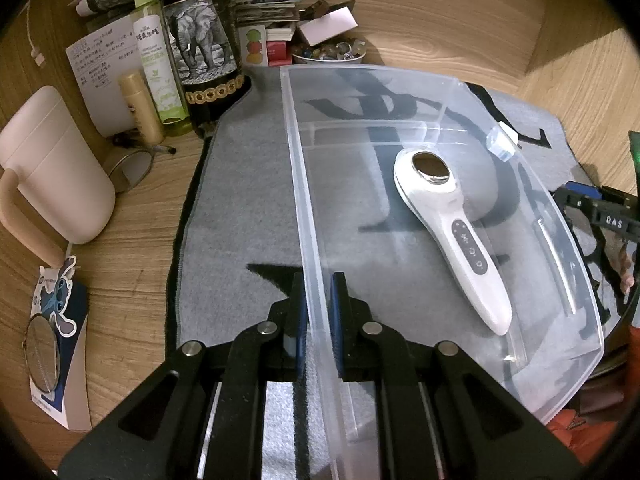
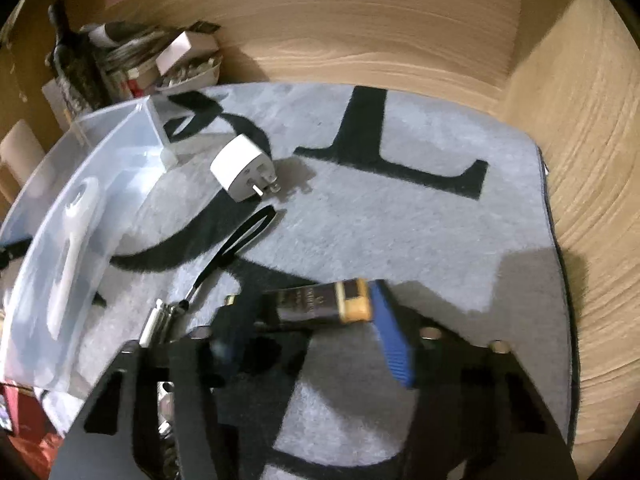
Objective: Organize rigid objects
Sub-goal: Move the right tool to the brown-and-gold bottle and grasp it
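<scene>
Between the right gripper's (image 2: 304,332) closing jaws lay a dark gold-capped tube (image 2: 320,300), gripped near one end; it might pivot loose. Left gripper (image 1: 318,312) clamped the clear bin's wall (image 1: 308,220).

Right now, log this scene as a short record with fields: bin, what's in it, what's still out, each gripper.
bin: clear bin on grey mat
in bin: white handheld device
out on mat: white plug, metal cylinder with black strap
left gripper: shut on bin's wall
right gripper: around a dark box with tan band; contact unclear
</scene>
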`<state>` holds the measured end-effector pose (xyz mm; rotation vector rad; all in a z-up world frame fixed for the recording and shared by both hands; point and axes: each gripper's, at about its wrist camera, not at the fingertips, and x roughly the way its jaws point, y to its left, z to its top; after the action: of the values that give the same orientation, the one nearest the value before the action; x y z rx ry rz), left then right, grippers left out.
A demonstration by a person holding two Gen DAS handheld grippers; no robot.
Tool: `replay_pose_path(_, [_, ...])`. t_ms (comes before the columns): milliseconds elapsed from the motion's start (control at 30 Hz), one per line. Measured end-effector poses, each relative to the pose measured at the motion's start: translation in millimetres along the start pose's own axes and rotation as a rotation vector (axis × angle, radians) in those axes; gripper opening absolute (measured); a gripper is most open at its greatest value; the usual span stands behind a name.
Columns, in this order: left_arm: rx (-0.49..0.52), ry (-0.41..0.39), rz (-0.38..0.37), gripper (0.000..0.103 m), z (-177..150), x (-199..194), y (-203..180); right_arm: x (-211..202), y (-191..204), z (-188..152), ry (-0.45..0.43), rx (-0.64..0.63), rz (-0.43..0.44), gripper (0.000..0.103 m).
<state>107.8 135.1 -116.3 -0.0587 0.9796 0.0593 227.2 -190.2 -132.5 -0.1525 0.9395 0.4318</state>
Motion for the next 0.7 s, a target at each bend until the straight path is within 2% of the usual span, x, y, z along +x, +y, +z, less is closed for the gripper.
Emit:
replay_pose_path(100, [0.002,0.0,-0.002,0.011,0,0,0,0,0,0,0.007,-0.001,-0.003,0.039])
replay_pose_path(133, [0.003,0.001,-0.001,0.011,-1,0,-1,0,2,-1,0.007,-0.008,-0.008,0.044])
replay_pose_path(167, [0.005,0.001,0.0,0.011,-1,0,-1,0,4,-1,0.012,-0.011,-0.015,0.051])
replay_pose_path(200, [0.006,0.002,0.0,0.011,-1,0,-1,0,6,-1,0.022,-0.01,-0.019,0.073])
replay_pose_path(233, [0.007,0.003,0.0,0.011,-1,0,-1,0,8,-1,0.028,-0.005,-0.011,0.088])
replay_pose_path(267, [0.007,0.003,0.0,0.011,-1,0,-1,-2,9,-1,0.018,-0.002,0.003,0.09])
replay_pose_path(367, [0.005,0.002,-0.002,0.011,-1,0,-1,0,16,-1,0.022,-0.028,0.011,0.091])
replay_pose_path(500, [0.007,0.001,-0.007,0.011,-2,0,-2,18,26,-5,0.075,-0.088,-0.044,0.091])
replay_pose_path(567, [0.007,0.001,-0.007,0.011,-2,0,-2,19,23,-6,0.051,-0.08,-0.036,0.089])
replay_pose_path(600, [0.007,0.001,-0.007,0.011,-2,0,-2,19,21,-5,0.05,-0.074,-0.034,0.081])
replay_pose_path(700, [0.005,0.001,-0.008,0.011,-2,0,-2,15,17,-2,0.039,-0.052,-0.038,0.079])
